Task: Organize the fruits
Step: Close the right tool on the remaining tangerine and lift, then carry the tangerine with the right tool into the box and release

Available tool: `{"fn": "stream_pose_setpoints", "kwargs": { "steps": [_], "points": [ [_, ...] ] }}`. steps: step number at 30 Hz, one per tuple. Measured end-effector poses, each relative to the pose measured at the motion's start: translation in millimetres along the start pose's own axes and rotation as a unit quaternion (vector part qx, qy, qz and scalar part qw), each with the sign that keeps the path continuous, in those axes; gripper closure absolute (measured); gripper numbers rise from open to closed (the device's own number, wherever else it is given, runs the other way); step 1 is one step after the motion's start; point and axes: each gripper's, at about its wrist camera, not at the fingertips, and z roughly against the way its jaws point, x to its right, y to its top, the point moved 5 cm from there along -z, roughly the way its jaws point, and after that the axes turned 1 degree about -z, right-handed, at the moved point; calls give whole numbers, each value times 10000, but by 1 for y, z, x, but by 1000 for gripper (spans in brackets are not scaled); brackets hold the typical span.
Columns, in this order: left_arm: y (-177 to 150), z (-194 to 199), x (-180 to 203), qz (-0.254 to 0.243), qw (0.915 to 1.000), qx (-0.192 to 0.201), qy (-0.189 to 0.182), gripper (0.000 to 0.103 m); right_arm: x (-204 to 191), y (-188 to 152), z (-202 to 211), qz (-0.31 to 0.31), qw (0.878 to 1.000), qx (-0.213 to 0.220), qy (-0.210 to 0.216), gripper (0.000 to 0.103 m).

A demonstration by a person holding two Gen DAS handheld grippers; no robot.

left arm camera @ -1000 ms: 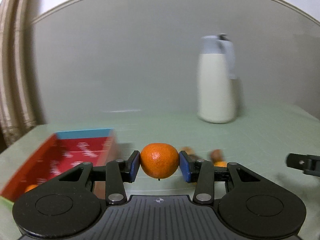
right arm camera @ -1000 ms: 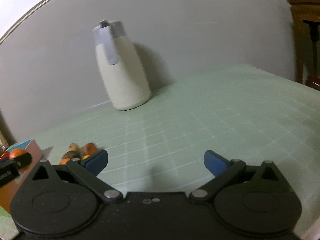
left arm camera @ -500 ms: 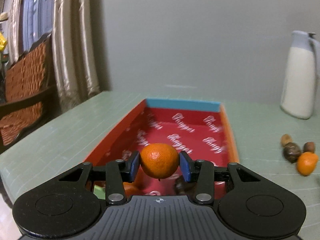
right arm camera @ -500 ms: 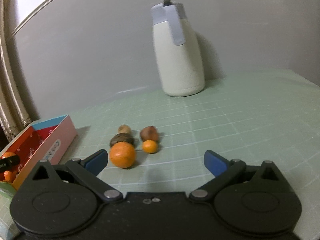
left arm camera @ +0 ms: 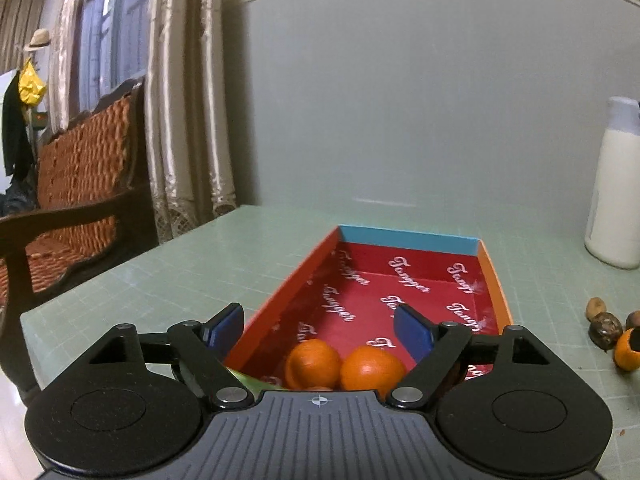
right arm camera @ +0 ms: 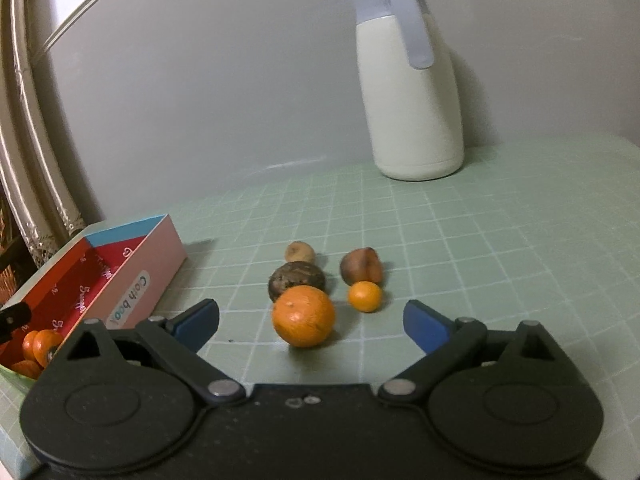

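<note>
Above the near end of the red box point(left arm camera: 408, 280): left claw point(left arm camera: 320, 330), blue pads spread wide, nothing held; two oranges point(left arm camera: 344, 364) side by side on the box floor just below and between the pads. Along the red lining, repeated white cursive script, seemingly "Tangper", not surely legible; far end wall light blue, side rims orange. On the pink outer wall in the right wrist view, white oval label point(right arm camera: 130, 300) with partly readable print, roughly "Coth boo". Over the pale green gridded table point(right arm camera: 500, 248): right claw point(right arm camera: 311, 318), likewise wide open and empty, facing a loose cluster of fruit just beyond its pads. Nearest, large orange point(right arm camera: 303, 315); directly behind and touching it, dark brown round fruit point(right arm camera: 297, 279); farther back, small tan fruit point(right arm camera: 300, 252). To the right, small orange point(right arm camera: 364, 296) in front of a reddish-brown fruit point(right arm camera: 361, 266). At the back near the grey wall, cream jug point(right arm camera: 412, 92) with grey-blue lid and handle, upright. Left of the table, wicker-backed chair point(left arm camera: 76, 188) and pale curtains point(left arm camera: 184, 100).
</note>
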Motion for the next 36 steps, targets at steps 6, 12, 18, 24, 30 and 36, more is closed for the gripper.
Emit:
{"fn": "stream_pose_setpoints", "kwargs": {
  "steps": [6,12,18,24,30,36],
  "points": [
    [-2,-1,-38,376,9988,-29,320,19,-2,1,-19,-27,9996,-244,-110,22],
    [-8,-6,-71,680,9959,-167,566,18,-4,-3,-31,-35,9991,-383,-184,59],
    [-11,-7,-94,893,9931,-220,724,17,-5,-3,-31,-12,9992,-365,-130,64],
    [-13,-4,-104,998,9918,-202,772,17,-10,-4,-21,-26,9997,-221,135,65],
    [-14,2,-115,1048,9909,-159,832,17,-42,0,-6,158,9965,6,824,65],
    [-18,8,-137,1189,9878,-156,995,16,-86,1,8,467,9874,54,1513,65]
  ]
}}
